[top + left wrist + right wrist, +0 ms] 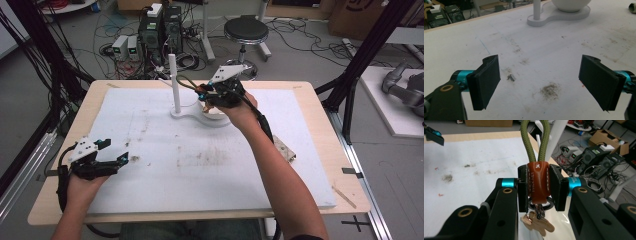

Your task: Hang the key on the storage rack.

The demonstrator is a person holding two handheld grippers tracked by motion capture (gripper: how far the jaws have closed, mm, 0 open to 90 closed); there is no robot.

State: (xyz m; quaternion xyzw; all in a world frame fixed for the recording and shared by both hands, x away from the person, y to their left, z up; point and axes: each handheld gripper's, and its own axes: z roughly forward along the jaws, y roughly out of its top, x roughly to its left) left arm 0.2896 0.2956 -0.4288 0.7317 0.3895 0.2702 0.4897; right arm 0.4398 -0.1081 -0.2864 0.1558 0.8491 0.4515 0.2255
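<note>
My right gripper (202,93) is shut on a keychain: its pads squeeze the brown leather tab (537,180). An olive cord loop (535,140) rises from the tab, and a key ring with a tan charm (537,223) hangs below it. In the high view the loop (184,82) sits just right of the white post (172,82), above the white stand (186,114) and its bowl (214,113). The left gripper (114,151) rests low over the mat's near left, wide open (540,75) with nothing between its pads.
A stained white mat (210,165) covers the wooden table (320,165). A small grey scrap (284,148) lies near the mat's right edge. Beyond the far edge are computers (160,30), cables and a stool (246,30) on the floor.
</note>
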